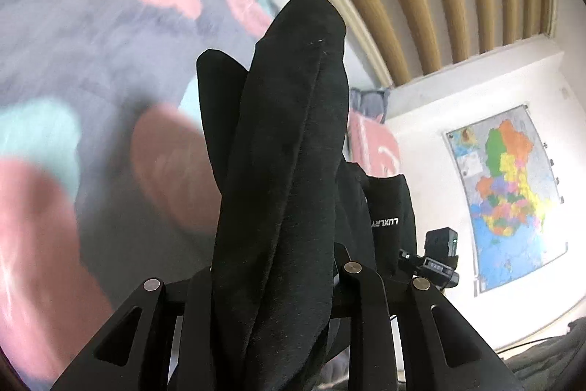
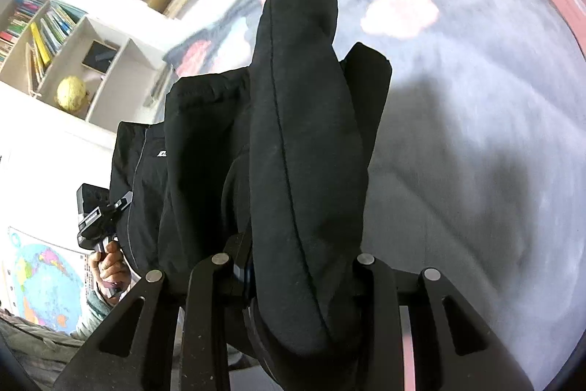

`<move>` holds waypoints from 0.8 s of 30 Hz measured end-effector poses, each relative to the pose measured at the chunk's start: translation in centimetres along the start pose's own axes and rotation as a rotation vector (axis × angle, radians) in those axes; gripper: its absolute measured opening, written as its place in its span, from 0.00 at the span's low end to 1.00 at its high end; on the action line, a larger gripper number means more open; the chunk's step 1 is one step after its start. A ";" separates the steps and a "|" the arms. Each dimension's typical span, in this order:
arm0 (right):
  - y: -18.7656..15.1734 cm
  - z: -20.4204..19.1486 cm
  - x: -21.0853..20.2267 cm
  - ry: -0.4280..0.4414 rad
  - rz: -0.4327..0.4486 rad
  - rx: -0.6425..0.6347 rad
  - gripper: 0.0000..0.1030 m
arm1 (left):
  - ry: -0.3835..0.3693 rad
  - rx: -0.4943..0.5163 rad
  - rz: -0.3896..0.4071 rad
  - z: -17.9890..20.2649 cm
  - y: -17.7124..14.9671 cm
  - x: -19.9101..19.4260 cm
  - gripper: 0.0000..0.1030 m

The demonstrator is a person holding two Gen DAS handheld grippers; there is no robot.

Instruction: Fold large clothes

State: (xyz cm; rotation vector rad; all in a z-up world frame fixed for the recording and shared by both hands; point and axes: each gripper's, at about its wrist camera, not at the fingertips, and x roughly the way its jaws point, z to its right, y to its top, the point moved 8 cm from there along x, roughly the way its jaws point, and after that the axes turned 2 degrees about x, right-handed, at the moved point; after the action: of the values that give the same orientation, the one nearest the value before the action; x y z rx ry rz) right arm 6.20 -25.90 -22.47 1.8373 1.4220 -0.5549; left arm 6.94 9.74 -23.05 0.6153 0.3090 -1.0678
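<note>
Two grippers, left (image 1: 278, 281) and right (image 2: 293, 273), each clamped on black garment (image 1: 285, 134) (blocks both views); bedspread (image 1: 73, 43), map (image 1: 512, 193), bookshelf (image 2: 55, 35) around.

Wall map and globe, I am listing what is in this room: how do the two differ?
The wall map is flat and rectangular, pinned to the white wall; the globe is a ball standing in a cubby of the white shelf unit. The wall map shows many bright colours, orange, yellow, green and blue; the globe looks pale yellow all over. Both depict geography, and neither is touched by a gripper.
</note>
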 end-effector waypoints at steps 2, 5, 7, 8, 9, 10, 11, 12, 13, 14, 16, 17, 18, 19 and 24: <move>-2.4 1.6 0.9 -0.003 -0.042 0.052 0.34 | 0.015 -0.042 -0.024 -1.4 -1.8 0.2 0.26; -4.9 3.8 3.1 -0.040 -0.093 0.096 0.34 | 0.057 -0.121 -0.056 -4.6 -4.7 1.1 0.26; -5.7 5.8 5.0 -0.079 -0.118 0.144 0.34 | 0.087 -0.174 -0.068 -7.0 -6.3 1.7 0.27; -6.1 7.2 5.5 -0.104 -0.113 0.176 0.36 | 0.112 -0.233 -0.060 -9.2 -7.1 1.8 0.30; -6.2 8.0 5.6 -0.105 -0.105 0.204 0.38 | 0.109 -0.293 -0.047 -10.8 -7.5 1.7 0.31; -6.3 9.4 5.8 -0.099 -0.093 0.262 0.40 | 0.107 -0.341 -0.040 -12.2 -7.7 1.6 0.38; -6.3 10.6 6.0 -0.099 -0.083 0.308 0.40 | 0.125 -0.413 -0.032 -14.6 -7.9 1.5 0.41; -6.2 11.7 6.1 -0.094 -0.070 0.346 0.40 | 0.128 -0.452 -0.030 -16.0 -8.0 1.4 0.42; -6.2 12.5 6.2 -0.083 -0.059 0.383 0.42 | 0.109 -0.485 -0.026 -16.9 -7.9 1.4 0.43; -6.2 13.1 6.4 -0.066 -0.054 0.416 0.47 | 0.062 -0.553 -0.024 -18.1 -7.9 1.3 0.45; -6.6 14.7 6.1 -0.039 -0.052 0.497 0.55 | 0.032 -0.597 -0.035 -18.7 -7.9 0.8 0.45; -6.7 15.0 5.6 -0.040 -0.045 0.521 0.59 | 0.053 -0.578 -0.033 -18.3 -7.8 0.1 0.45; -6.9 15.6 4.7 -0.056 -0.037 0.522 0.59 | 0.088 -0.546 -0.029 -17.8 -7.6 -0.9 0.45; -6.9 15.6 3.6 -0.083 -0.020 0.511 0.59 | 0.138 -0.505 -0.019 -17.3 -7.2 -2.0 0.45; -5.5 10.8 -1.9 -0.144 0.102 0.315 0.70 | 0.420 -0.194 0.039 -12.6 -4.1 -6.7 0.44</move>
State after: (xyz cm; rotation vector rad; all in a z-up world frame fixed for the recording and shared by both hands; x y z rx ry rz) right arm 1.49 -34.71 -29.52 2.0543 1.1902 -0.8809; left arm 0.91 20.82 -30.87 0.6649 0.7543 -0.8529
